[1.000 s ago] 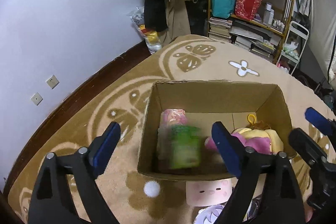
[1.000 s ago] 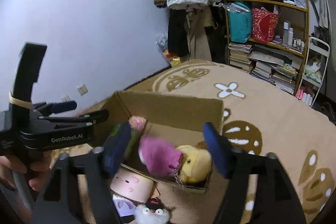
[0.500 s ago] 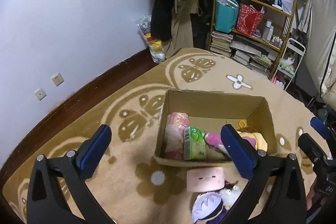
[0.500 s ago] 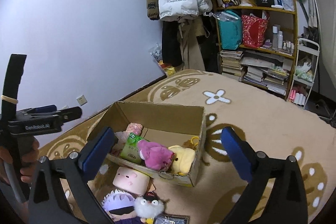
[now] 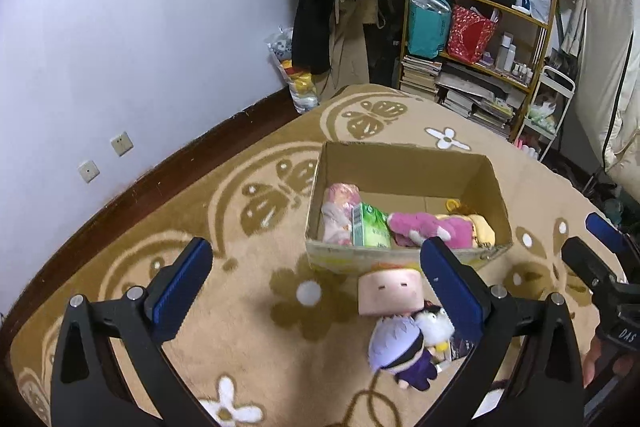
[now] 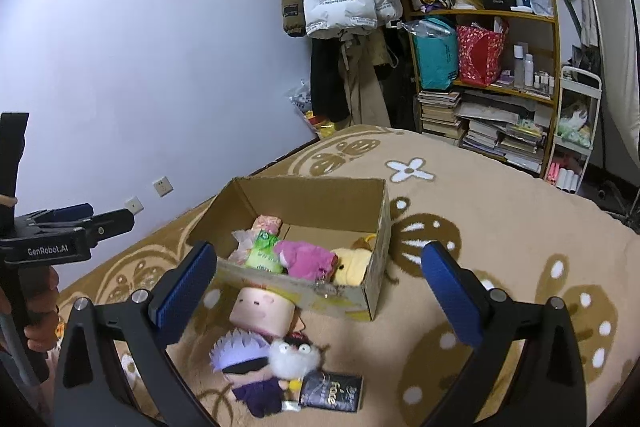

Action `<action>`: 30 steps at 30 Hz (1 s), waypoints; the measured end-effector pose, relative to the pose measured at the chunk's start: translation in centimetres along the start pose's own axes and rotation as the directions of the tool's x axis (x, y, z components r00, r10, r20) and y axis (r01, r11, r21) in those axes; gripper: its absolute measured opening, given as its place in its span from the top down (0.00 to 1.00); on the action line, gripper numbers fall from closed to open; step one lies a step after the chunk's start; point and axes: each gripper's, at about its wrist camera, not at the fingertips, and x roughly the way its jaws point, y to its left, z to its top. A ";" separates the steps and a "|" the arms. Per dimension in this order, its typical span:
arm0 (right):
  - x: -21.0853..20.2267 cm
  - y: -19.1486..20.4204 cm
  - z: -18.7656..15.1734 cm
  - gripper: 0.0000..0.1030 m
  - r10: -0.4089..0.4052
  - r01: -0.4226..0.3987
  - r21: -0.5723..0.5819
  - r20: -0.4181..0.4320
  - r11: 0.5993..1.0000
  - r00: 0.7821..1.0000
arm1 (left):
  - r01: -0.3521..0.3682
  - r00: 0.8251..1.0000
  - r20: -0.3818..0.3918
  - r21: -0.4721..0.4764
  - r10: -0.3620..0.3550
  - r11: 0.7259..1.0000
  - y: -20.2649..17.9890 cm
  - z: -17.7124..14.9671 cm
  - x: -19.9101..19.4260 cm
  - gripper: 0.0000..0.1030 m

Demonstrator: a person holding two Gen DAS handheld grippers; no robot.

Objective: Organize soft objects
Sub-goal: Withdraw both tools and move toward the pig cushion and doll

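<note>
Grippers, your left gripper and right gripper, hang wide and empty between picks, so next reach toward six o'clock of the half-filled cardboard box for the square-headed plush touching its front wall.

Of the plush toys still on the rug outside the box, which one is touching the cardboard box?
The square pink-faced plush, right against the cardboard box front wall; the purple-haired doll and white fluffy toy lie nearer the camera.
</note>
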 end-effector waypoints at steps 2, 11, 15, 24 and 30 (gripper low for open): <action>-0.5 0.3 -0.5 0.00 -0.005 0.005 -0.020 -0.004 1.000 1.000 | -0.002 1.000 -0.005 0.002 0.002 1.000 -0.2 -0.7 -0.3 0.00; -1.4 1.4 -3.0 0.00 -0.013 0.010 -0.061 -0.040 0.998 0.999 | 0.005 0.999 -0.051 -0.011 -0.006 1.000 -0.3 -3.8 -0.5 0.00; -1.0 1.8 -4.3 0.00 -0.011 0.007 -0.070 -0.063 0.998 0.998 | 0.002 0.997 -0.078 -0.023 -0.004 1.000 0.1 -4.8 -0.1 0.00; 0.6 2.2 -6.9 0.00 -0.013 0.004 -0.080 -0.113 0.997 0.994 | 0.020 0.991 -0.131 -0.018 -0.022 1.000 0.8 -6.4 1.4 0.00; 2.2 1.9 -8.3 0.00 -0.022 0.010 -0.082 -0.152 0.997 0.988 | 0.037 0.984 -0.174 -0.014 -0.039 0.999 0.1 -7.0 2.9 0.00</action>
